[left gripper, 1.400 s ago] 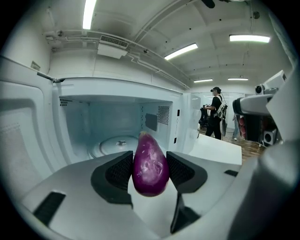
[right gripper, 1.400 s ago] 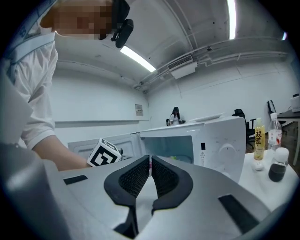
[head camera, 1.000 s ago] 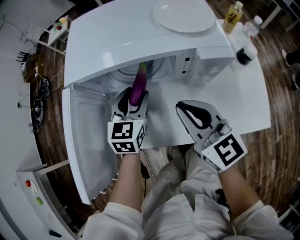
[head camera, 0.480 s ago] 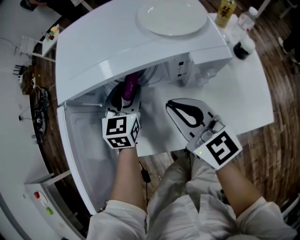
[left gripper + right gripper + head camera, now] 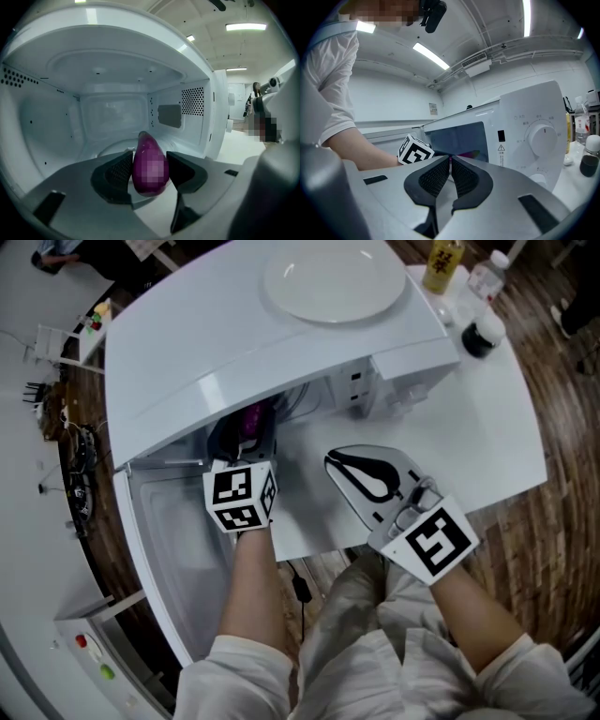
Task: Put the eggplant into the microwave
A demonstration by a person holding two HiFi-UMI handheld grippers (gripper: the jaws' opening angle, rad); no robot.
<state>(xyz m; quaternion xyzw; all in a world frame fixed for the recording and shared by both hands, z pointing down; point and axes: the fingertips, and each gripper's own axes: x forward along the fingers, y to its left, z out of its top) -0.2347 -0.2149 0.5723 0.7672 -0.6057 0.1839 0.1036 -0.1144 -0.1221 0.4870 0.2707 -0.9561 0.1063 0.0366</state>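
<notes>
At the left the microwave door (image 5: pixel 178 540) lies wide open, which gives me a free way in. My left gripper (image 5: pixel 246 442) pinches the eggplant (image 5: pixel 149 161) between both pads, narrower end forward, so the long body can go in lengthwise. The eggplant is already within the mouth of the microwave (image 5: pixel 187 343), its far tip over the near rim of the turntable (image 5: pixel 110 150), and I judge it is not yet set down. I hold the gripper tipped slightly down to meet that turntable. My right gripper (image 5: pixel 450 168), jaws pressed together on nothing, hangs outside by the control panel (image 5: pixel 539 136), clear of the opening.
</notes>
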